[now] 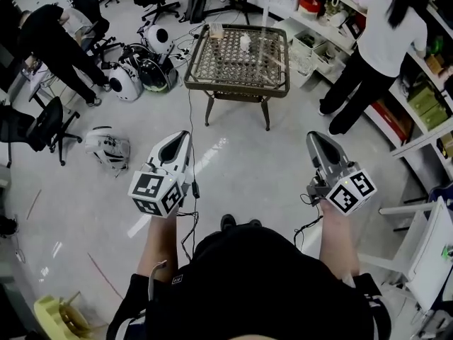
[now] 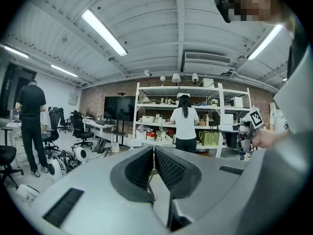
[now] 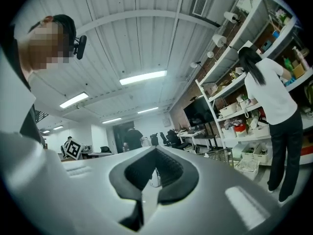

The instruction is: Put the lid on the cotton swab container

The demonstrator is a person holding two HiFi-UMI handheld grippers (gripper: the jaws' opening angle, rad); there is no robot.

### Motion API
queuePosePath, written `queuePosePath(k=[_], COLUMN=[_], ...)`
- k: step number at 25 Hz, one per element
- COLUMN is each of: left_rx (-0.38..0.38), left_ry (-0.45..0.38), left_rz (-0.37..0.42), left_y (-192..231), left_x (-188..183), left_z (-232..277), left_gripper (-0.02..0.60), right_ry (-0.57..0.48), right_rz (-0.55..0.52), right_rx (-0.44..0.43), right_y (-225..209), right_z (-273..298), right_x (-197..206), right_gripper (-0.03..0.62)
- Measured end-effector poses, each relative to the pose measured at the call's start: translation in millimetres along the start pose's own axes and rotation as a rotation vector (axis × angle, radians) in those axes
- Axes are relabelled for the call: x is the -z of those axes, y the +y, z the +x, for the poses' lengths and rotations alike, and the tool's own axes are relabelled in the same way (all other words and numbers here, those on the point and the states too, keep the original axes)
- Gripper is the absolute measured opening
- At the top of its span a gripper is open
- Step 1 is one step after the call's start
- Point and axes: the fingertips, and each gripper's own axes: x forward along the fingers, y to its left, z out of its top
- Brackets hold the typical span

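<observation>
A low table (image 1: 199, 81) with a woven top stands some way ahead on the floor. On it sits a small white container (image 1: 245, 43), too small to make out in detail; I cannot pick out a lid. My left gripper (image 1: 181, 136) and right gripper (image 1: 315, 138) hang in the air well short of the table, side by side, pointing toward it. In the left gripper view the left gripper (image 2: 153, 151) has its ribbed jaws pressed together with nothing between them. In the right gripper view the right gripper (image 3: 155, 154) is likewise shut and empty.
A person in white (image 1: 382, 41) stands at the shelves (image 1: 425, 98) on the right. A person in black (image 1: 49, 41) bends over at the left. White round machines (image 1: 141, 66), an office chair (image 1: 42, 126) and cables lie on the floor left of the table.
</observation>
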Motion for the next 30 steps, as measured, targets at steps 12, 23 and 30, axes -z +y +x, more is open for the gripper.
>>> queuePosePath(k=[12,23,30], left_rx=[0.015,0.043,0.078], left_ry=[0.039,0.070,0.091], left_rz=[0.085,0.118,0.073], left_y=[-65.6,-74.3,-39.5], left_x=[5.1,19.2,25.8], left_z=[20.2,41.5,80.3], left_gripper=[0.015,0.015,0.015], right_ry=[0.038,0.066,0.092], right_rz=[-0.059,0.010,0.041], right_rx=[0.005,0.017,0.049], right_y=[-23.1,-42.9,-64.5], right_z=[-53.5,-52.5,-13.0], right_x=[0.1,11.2,18.5], right_gripper=[0.010,0.011,0.011])
